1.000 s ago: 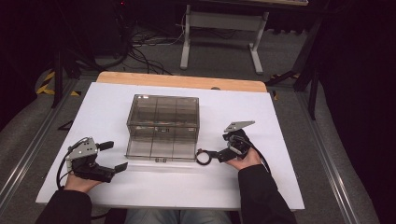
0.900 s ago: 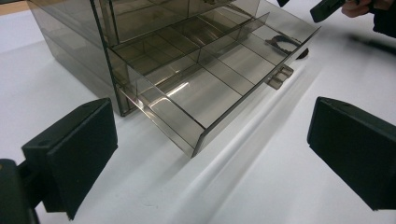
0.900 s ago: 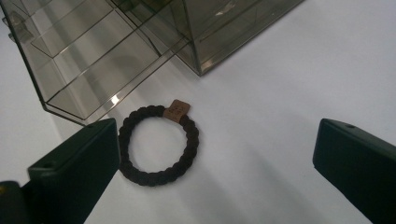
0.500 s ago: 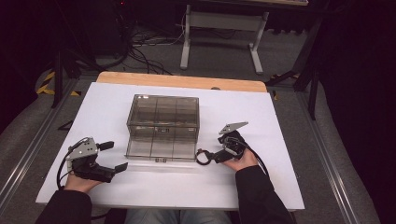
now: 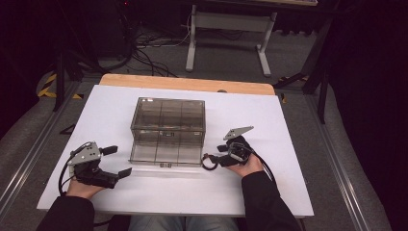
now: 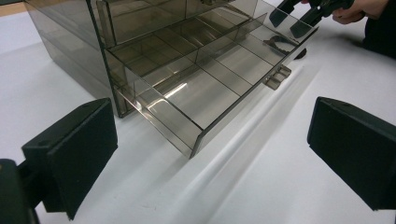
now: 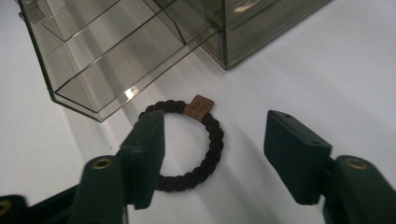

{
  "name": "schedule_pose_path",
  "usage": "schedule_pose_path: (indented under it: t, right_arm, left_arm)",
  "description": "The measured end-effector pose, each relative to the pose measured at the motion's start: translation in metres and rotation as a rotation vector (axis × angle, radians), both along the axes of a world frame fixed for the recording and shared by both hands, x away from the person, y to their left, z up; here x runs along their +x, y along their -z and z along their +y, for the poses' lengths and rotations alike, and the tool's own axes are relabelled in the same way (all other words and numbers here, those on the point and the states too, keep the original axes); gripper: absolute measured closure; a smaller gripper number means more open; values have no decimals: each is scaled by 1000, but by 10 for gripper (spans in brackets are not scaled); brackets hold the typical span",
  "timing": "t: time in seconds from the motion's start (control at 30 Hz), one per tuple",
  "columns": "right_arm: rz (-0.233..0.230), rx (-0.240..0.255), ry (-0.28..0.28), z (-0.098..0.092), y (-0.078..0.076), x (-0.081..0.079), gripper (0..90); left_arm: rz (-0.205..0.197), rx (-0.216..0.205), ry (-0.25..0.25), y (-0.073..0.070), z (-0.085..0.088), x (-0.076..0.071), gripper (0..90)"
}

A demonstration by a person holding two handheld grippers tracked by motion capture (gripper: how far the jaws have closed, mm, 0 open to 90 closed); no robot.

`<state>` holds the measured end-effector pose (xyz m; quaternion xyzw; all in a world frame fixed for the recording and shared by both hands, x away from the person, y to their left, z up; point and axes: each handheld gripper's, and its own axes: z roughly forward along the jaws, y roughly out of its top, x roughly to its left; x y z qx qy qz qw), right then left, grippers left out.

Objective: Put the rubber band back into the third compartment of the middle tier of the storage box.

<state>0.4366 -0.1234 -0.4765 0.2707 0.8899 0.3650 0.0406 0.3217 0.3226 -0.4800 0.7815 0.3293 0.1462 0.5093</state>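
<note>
The right gripper (image 7: 215, 158), jaws just closing but not pinching, straddles the hair tie (image 7: 196, 140) beside the open drawer (image 7: 112, 65); next, grip it. The left gripper (image 6: 210, 154) waits spread.

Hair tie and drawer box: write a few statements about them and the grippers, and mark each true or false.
1. The bottom drawer of the smoky plastic box is pulled out. True.
2. The dark braided hair tie lies inside the drawer. False: it lies on the white table, beside the drawer's corner.
3. The right gripper has one jaw over the tie's ring. True; its jaws have just been closing.
4. The left gripper grips the drawer. False: its jaws stand open, apart from it.
</note>
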Motion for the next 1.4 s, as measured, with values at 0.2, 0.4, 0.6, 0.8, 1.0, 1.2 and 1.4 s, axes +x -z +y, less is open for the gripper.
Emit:
schedule_pose_path:
  t: [0.2,0.4,0.6,0.8,1.0,1.2,1.4]
  right_arm:
    - [1,-3,-22,2,1,0,552]
    - [6,-22,-48,4,3,-1,642]
    - [4,-34,-52,6,5,-1,682]
    - [-5,-51,-47,7,7,-1,729]
    - [-36,-74,-44,9,7,-3,791]
    - [-75,-98,-49,11,7,-5,846]
    - [-66,-88,-43,12,8,-6,867]
  left_arm:
    - [-1,-3,1,0,0,0,23]
    - [-4,-2,1,1,0,1,23]
    - [-22,20,4,0,0,1,23]
    - [-21,18,4,0,1,2,23]
    - [-4,-1,4,0,-1,1,23]
    - [-5,0,5,0,-1,1,23]
    - [-5,-1,8,0,-1,1,23]
